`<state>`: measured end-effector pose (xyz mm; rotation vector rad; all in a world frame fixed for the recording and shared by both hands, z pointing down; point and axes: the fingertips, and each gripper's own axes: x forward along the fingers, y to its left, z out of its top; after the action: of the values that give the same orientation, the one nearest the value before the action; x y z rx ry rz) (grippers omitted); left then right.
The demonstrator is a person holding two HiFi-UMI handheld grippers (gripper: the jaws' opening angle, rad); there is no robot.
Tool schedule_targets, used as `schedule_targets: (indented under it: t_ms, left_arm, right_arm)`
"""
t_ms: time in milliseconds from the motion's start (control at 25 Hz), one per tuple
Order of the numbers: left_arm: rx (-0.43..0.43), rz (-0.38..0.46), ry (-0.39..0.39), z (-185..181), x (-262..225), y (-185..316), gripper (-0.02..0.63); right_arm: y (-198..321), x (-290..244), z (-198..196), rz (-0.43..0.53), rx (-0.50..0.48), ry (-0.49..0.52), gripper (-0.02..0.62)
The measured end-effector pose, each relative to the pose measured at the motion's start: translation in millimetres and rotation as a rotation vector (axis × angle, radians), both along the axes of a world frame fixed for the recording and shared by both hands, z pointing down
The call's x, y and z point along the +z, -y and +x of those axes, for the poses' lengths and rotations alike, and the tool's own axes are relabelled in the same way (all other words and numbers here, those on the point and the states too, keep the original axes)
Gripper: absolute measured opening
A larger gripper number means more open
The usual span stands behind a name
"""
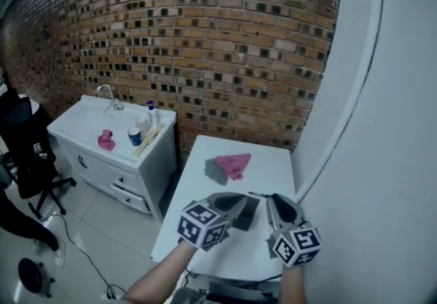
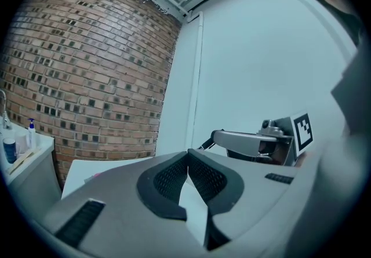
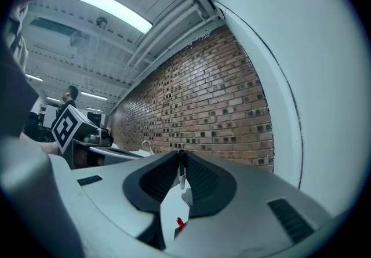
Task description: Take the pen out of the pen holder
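At the far left of the head view a black office chair [image 1: 31, 152] stands beside a white sink cabinet [image 1: 89, 159]. On the cabinet top lie a crumpled pink rag [image 1: 106, 139] and a blue cup [image 1: 134, 136], in front of the red brick wall [image 1: 205, 36].

In the middle of the frame a white rectangular table [image 1: 273, 162] carries a pink cloth [image 1: 234, 164] that touches a grey cloth [image 1: 216, 171].

Lower down, the left gripper [image 1: 237, 201] hovers over the near part of the table. In the left gripper view its jaws meet at the tips [image 2: 187, 155] with nothing between them.

Just to its right, a dark boxy pen holder [image 1: 247, 214] stands on the table between the two grippers. Whether either gripper touches it cannot be told.

Further right is the right gripper [image 1: 274, 200]. In the right gripper view its jaws [image 3: 181, 157] are nearly together and pinch a thin dark-capped pen [image 3: 182, 174]. The pen stands upright between the tips, up in the air and clear of the holder.
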<state>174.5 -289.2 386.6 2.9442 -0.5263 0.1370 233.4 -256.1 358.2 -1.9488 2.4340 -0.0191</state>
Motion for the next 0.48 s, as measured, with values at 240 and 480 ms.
schedule_targets:
  t_ms: [240,480]
  left_arm:
    - [0.002,0.001,-0.002,3,-1,-4,0.006]
    - [-0.003,0.004,0.000,0,-1,-8,0.005]
  right_arm:
    - [-3,-2,2,0.005,-0.005,-0.002,0.052]
    - [-10,-6,2,0.010,0.000,0.003,0.052]
